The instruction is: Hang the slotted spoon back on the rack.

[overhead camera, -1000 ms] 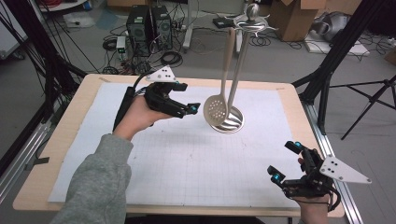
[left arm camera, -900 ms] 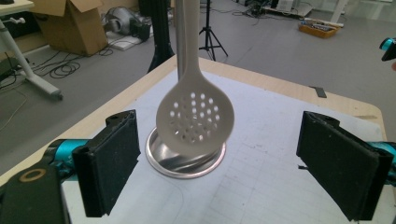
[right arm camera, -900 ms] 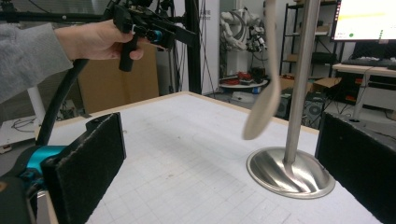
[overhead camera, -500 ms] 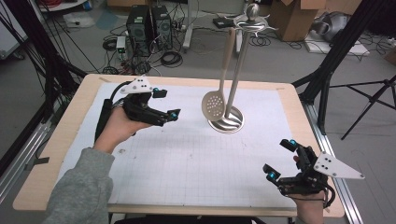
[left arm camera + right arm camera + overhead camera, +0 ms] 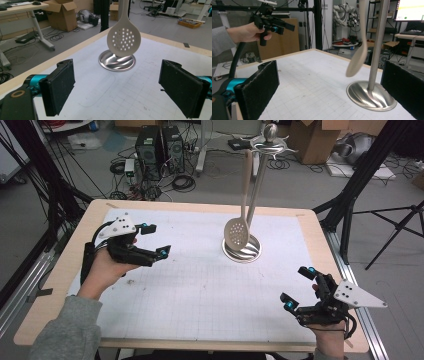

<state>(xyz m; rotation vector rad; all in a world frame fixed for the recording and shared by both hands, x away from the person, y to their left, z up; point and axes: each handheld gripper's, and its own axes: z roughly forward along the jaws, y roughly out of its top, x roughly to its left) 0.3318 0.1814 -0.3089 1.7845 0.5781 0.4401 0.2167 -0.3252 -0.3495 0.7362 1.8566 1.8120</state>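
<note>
Cream slotted spoon (image 5: 236,231) hanging, steel stand (image 5: 260,195)

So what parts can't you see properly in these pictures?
- Spoon: in the left gripper view the handle runs off the top edge.
- Stand: in the right gripper view the pole's top, where the spoon hangs, is cut off by the top edge.
- Right gripper: in the high view the hand holding it is cut off by the bottom edge.
- Left gripper: small and dark in the right gripper view.
</note>
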